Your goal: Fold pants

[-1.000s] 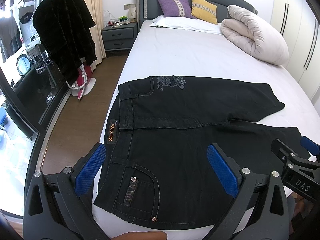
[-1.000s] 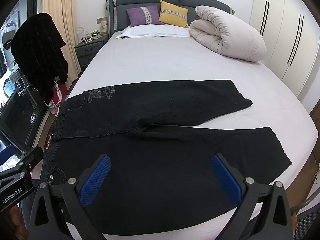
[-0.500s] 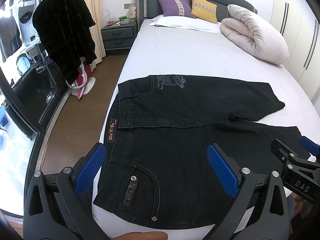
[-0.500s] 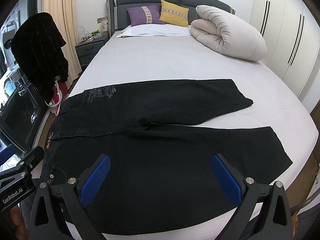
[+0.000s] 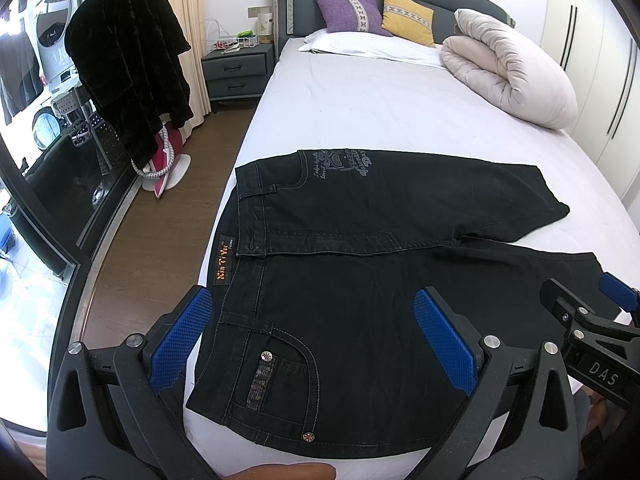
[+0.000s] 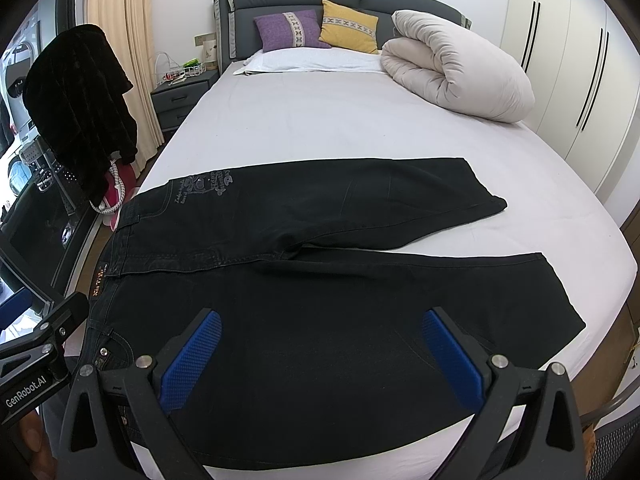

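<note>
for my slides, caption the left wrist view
Open left tongs hover over black pants spread flat on the bed.

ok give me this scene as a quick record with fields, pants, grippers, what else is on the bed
pants: black pants spread flat across the near end of the bed, legs parted, not folded
waistband: toward the left edge of the bed, brand patch showing
left gripper: left gripper open, above the waist and pocket area, holding nothing
right gripper: right gripper open, above the near leg, holding nothing
also on bed: rolled duvet, purple pillow, yellow pillow
beside bed: nightstand, dark coat hanging
</note>
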`<state>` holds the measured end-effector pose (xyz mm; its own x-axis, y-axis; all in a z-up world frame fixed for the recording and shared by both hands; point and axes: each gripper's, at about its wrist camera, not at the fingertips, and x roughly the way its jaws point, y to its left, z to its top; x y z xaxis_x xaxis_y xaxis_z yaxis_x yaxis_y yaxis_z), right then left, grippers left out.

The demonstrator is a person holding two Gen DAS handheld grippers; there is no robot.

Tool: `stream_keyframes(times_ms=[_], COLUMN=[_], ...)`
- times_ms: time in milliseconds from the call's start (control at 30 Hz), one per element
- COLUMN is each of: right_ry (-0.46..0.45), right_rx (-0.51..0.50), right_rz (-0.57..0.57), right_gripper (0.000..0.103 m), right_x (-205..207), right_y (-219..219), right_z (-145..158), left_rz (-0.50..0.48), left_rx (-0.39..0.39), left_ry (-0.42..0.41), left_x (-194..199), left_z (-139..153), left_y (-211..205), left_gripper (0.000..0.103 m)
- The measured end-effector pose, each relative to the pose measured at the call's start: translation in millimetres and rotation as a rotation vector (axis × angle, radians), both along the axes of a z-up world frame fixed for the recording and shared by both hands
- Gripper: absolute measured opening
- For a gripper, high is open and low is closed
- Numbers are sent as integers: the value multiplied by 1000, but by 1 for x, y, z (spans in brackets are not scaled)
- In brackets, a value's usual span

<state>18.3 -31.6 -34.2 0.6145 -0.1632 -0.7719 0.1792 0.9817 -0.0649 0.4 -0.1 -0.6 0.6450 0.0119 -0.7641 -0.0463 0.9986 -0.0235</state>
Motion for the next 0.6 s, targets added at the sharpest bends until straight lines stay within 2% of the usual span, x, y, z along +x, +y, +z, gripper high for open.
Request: stream_keyframes(times_ms=[600], right_ry=[2], right_rx=[1], right_rz=[1], right_gripper=[103], right_x=[3], right_y=[-6], right_z=[3], left_rz=[0], left_rx=[-2], left_ry=[3], left_x=[-1], left_z=[-1], left_y=[-2], left_gripper=[103])
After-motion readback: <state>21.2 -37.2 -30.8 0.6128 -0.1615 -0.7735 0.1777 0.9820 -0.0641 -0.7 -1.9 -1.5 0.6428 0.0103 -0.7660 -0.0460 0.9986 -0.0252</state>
